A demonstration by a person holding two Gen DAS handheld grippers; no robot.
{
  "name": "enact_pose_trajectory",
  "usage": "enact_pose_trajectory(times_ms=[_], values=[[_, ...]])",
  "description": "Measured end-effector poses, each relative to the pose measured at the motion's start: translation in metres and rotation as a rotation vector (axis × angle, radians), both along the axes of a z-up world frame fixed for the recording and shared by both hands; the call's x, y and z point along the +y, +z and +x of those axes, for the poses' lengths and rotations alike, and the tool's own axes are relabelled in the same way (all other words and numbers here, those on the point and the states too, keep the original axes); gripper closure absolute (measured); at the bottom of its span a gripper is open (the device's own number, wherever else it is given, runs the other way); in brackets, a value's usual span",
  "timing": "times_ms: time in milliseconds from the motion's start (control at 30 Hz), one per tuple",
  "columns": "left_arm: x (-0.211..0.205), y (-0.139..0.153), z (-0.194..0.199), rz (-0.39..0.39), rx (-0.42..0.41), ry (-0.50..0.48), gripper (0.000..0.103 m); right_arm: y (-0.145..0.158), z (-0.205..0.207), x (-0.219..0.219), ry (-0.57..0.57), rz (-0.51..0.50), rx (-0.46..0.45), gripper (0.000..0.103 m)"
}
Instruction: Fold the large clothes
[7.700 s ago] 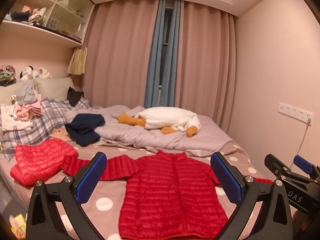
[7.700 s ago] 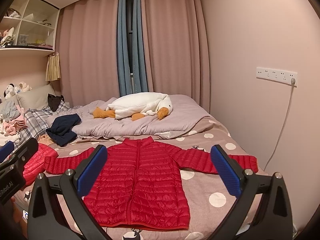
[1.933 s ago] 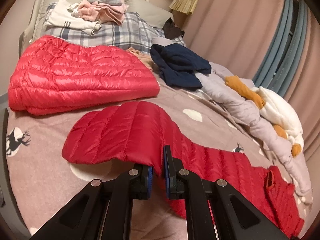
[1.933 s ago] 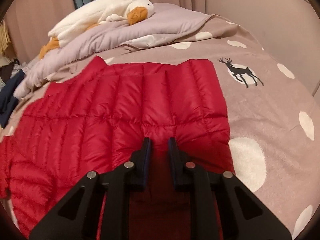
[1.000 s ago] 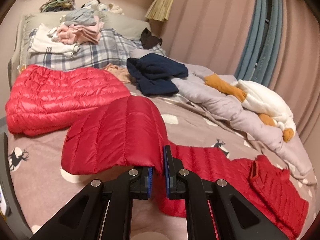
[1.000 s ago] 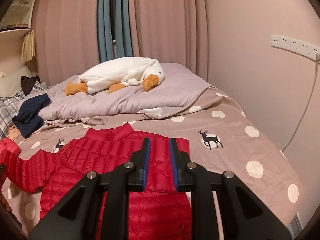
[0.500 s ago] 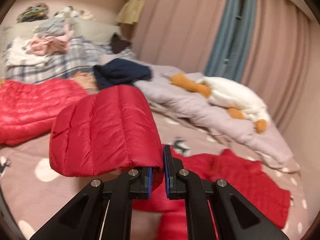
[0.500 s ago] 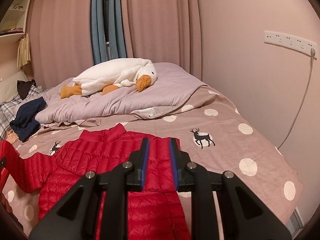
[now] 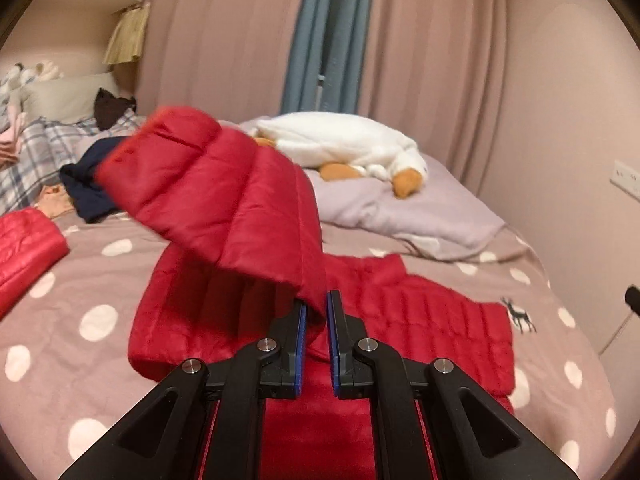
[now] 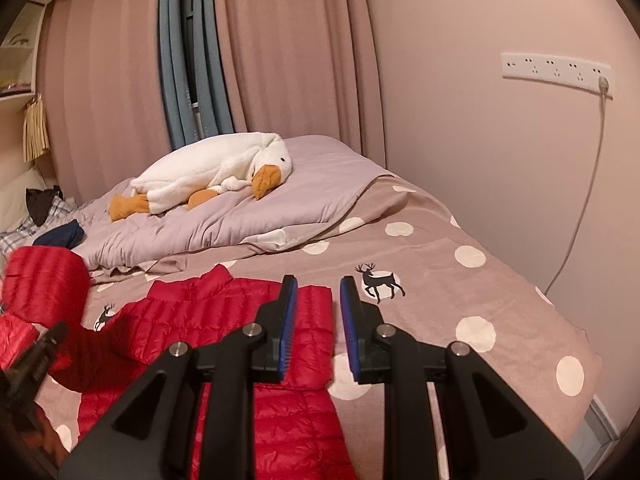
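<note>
Left gripper (image 9: 316, 306) pinched the red jacket (image 9: 420, 312) sleeve (image 9: 224, 196), lifted over the body; right gripper (image 10: 316, 292) slightly parted, empty, above jacket's edge.

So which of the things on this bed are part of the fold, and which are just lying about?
In the job:
red down jacket
its sleeve, pinched in the left gripper
right gripper, open

Lying about:
goose plush
navy garment
folded red jacket
lilac duvet

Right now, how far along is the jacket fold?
Done: the right sleeve lies folded over the jacket, and the right gripper is open, off it. In hand: the left gripper holds the left sleeve in the air above the jacket. Left: laying it down and folding the body.
</note>
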State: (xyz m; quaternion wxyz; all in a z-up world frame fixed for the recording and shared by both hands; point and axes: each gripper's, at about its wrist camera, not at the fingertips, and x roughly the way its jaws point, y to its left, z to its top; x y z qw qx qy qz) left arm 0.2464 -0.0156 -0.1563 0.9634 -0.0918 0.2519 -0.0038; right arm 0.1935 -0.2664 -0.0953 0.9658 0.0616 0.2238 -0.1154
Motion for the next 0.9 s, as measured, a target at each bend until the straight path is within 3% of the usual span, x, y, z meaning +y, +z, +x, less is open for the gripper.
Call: enact_pose_trajectory(times_ms=[133,300,400,433,500,533,567,667,800,900], values=[[-0.012,0.003,-0.005,0.0,-0.004,-0.055,0.095,0.0,-0.002,-0.004,-0.003,0.006,-0.004,0.077],[-0.021,0.004,-0.006,0.025,0.003,-0.061,0.095,0.0,-0.002,-0.006,-0.005,0.021,-0.003,0.076],[-0.019,0.003,-0.004,0.023,0.028,-0.045,0.092,0.0,-0.002,-0.004,0.003,0.027,-0.006,0.07],[-0.017,0.004,-0.004,0.02,0.03,-0.041,0.085,0.0,-0.001,-0.003,0.006,0.029,-0.005,0.068],[-0.011,0.005,-0.006,0.002,0.025,-0.028,0.055,-0.001,0.0,-0.001,0.011,0.032,-0.003,0.065],[-0.007,0.005,-0.008,-0.018,0.02,-0.016,0.035,-0.001,0.001,0.001,0.016,0.034,-0.003,0.064],[0.001,0.007,-0.011,-0.057,0.008,-0.002,0.03,-0.001,0.002,0.002,0.02,0.036,-0.003,0.062],[0.02,0.01,-0.015,-0.116,0.004,0.021,0.03,-0.003,0.004,0.009,0.044,0.047,-0.004,0.056],[0.042,0.01,-0.017,-0.065,0.006,0.138,0.03,-0.01,0.017,0.022,0.111,0.067,0.014,0.048],[0.068,0.008,-0.019,-0.103,0.019,0.189,0.028,-0.017,0.035,0.036,0.185,0.086,0.027,0.029]])
